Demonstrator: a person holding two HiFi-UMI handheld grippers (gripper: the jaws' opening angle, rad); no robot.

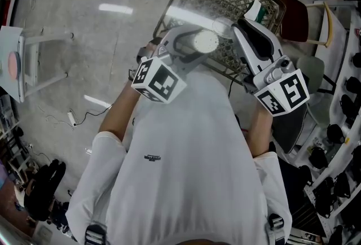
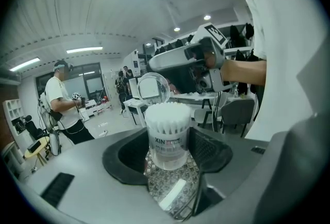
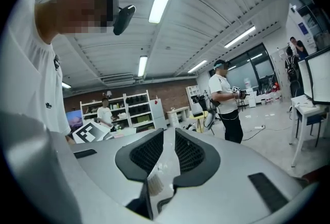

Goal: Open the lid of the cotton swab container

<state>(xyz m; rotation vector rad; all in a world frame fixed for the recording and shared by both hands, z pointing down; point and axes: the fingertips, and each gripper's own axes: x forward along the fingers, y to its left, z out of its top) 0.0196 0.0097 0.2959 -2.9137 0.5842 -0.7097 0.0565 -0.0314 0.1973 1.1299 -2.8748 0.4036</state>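
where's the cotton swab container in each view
Head view: cotton swab container upper middle, seen from above.
Left gripper view: centre, between the jaws, lid flipped up behind.
Right gripper view: not in it.
Shared landmark: bystander in white shirt, left in the left gripper view, right of centre in the right gripper view.
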